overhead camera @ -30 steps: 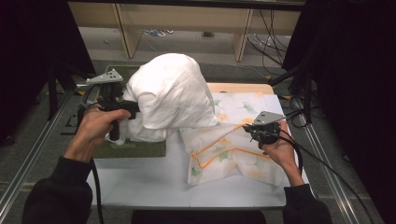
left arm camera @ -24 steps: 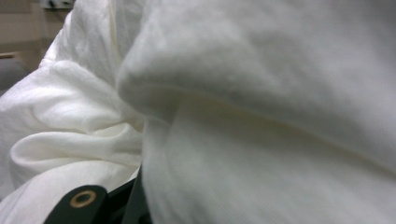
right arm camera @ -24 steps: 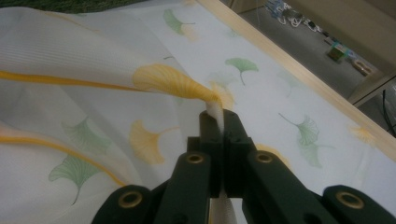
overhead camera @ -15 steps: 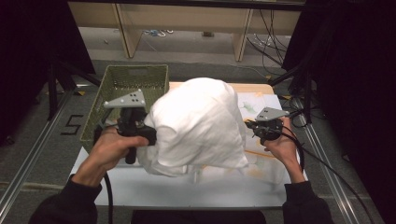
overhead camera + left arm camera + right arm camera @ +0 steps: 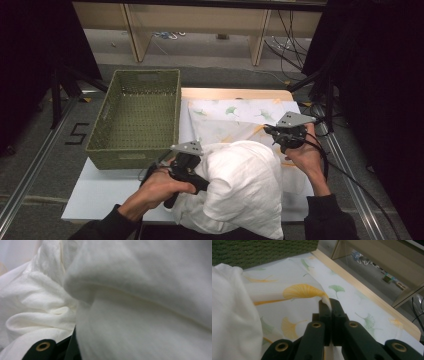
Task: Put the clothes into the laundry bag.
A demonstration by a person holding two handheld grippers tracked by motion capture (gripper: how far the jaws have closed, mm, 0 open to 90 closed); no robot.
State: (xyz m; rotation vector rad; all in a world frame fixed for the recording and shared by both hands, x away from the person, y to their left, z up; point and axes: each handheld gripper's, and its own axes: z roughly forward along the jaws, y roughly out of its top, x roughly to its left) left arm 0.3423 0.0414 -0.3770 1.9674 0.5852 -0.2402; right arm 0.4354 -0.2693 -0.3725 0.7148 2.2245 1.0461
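High view: the table (image 5: 100, 192) carries a green basket (image 5: 135, 117) at its left and far side, a leaf-print cloth (image 5: 235, 117) spread to the right of it, and a big white bundle (image 5: 245, 190) heaped at the near edge, hanging over toward the person. The bundle lies on the near part of the cloth and hides it there. The left hand (image 5: 152, 190) comes in low from the bottom and holds the left gripper (image 5: 187, 167) tight against the bundle's left flank. The right hand (image 5: 305, 155) reaches further forward, with the right gripper (image 5: 285, 135) at the cloth's right part, just past the bundle.

The right gripper view gives what the high view can't: its jaws are pressed together on a pinched-up fold of the cloth (image 5: 287, 293), a yellow leaf right at the nip, with the bundle (image 5: 232, 315) at the left and the basket (image 5: 262, 250) wall beyond.

The left gripper view is white fabric (image 5: 140, 302) pressed up close, folds and creases, with a bit of black jaw at the bottom. Whether those jaws grip the fabric or stand apart, I cannot tell.
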